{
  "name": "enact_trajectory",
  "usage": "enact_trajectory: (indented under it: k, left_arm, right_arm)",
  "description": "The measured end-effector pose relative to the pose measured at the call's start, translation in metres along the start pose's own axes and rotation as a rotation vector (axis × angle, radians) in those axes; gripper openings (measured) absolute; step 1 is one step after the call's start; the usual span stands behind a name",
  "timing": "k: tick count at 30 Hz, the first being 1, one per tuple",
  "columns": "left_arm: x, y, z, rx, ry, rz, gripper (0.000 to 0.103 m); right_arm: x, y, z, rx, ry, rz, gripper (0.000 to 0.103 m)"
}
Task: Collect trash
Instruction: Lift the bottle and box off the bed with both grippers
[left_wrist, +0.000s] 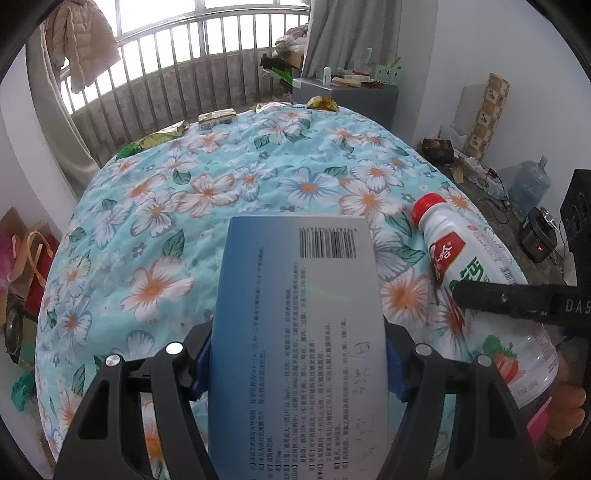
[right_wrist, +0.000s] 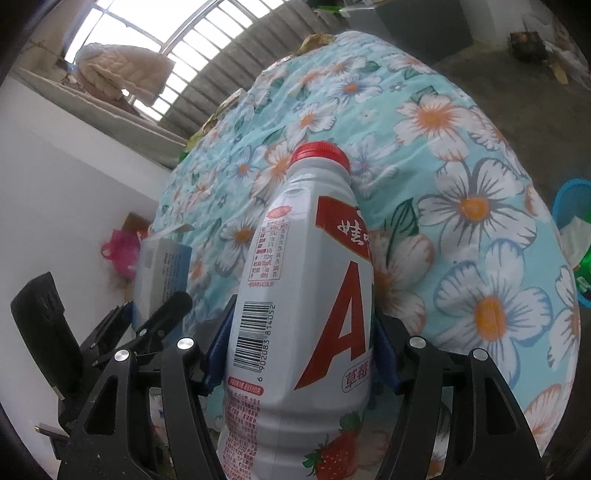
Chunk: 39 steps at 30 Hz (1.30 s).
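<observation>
The left gripper (left_wrist: 297, 365) is clamped on a flat blue-and-white cardboard medicine box (left_wrist: 299, 332), barcode face up, above the near edge of the floral turquoise bedspread (left_wrist: 221, 184). The right gripper (right_wrist: 301, 360) grips a white plastic drink bottle (right_wrist: 306, 314), red-capped, strawberry-printed, barcode showing, beside the box.

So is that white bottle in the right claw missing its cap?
No, the white strawberry drink bottle gripped in the right claw has its red cap on its neck.
</observation>
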<state>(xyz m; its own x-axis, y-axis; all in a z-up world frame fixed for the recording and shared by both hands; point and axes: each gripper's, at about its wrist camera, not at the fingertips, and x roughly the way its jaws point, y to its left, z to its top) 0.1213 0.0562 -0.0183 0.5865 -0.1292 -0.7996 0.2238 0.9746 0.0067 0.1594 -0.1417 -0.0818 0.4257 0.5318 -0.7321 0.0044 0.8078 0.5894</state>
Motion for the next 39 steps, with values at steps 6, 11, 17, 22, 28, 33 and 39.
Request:
enact_trajectory:
  k: [6,11,17,22,28,33,39]
  left_arm:
    - [-0.006,0.000,0.001,0.005,-0.011,0.009,0.069]
    - [-0.014,-0.005,0.007,0.018,-0.030,0.001,0.069]
    - [-0.022,-0.016,0.017,0.039,-0.051,-0.026,0.069]
    - [-0.026,-0.029,0.026,0.057,-0.062,-0.051,0.069]
    - [-0.029,-0.045,0.035,0.080,-0.071,-0.076,0.069]
    - [-0.029,-0.058,0.042,0.093,-0.066,-0.111,0.069]
    - [-0.028,-0.080,0.053,0.122,-0.066,-0.156,0.069]
  right_arm:
    - [-0.009,-0.013,-0.004,0.054,-0.037,0.079,0.058]
    - [-0.034,-0.026,-0.012,0.081,-0.076,0.141,0.057]
    - [-0.055,-0.033,-0.014,0.105,-0.116,0.194,0.057]
    - [-0.069,-0.040,-0.016,0.119,-0.143,0.220,0.057]
    - [-0.075,-0.048,-0.016,0.138,-0.167,0.239,0.057]
    - [-0.083,-0.055,-0.016,0.157,-0.189,0.252,0.057]
    - [-0.093,-0.069,-0.017,0.181,-0.220,0.260,0.057]
